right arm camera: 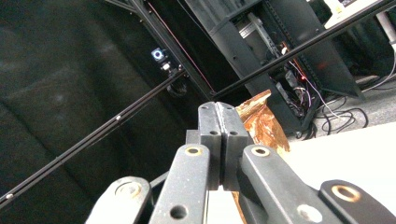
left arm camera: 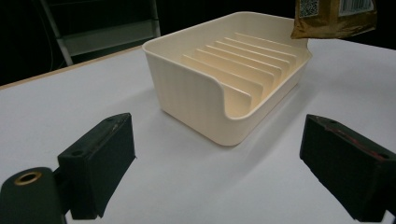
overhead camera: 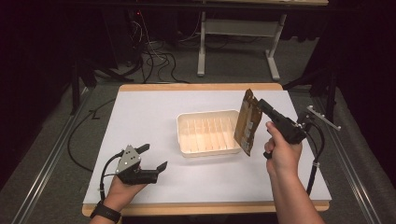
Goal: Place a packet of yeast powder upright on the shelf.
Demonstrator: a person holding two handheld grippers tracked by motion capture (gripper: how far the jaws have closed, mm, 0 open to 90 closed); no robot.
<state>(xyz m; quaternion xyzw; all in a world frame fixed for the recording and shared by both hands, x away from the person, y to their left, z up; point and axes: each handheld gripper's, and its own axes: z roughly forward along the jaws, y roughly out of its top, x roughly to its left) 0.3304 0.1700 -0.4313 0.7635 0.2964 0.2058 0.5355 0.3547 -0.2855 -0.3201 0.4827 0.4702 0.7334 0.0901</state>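
Overhead view forward-down, tool cameras close, sharing tray (overhead camera: 208,132)

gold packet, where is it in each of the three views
High view: the gold packet hangs upright right of centre, pinched near its top by the right gripper, beside the right end of the cream tray.
Left gripper view: its lower end hangs at the top right, above the tray's far corner.
Right gripper view: its crinkled edge shows just behind the shut jaws.
Shared landmark: the white table top.
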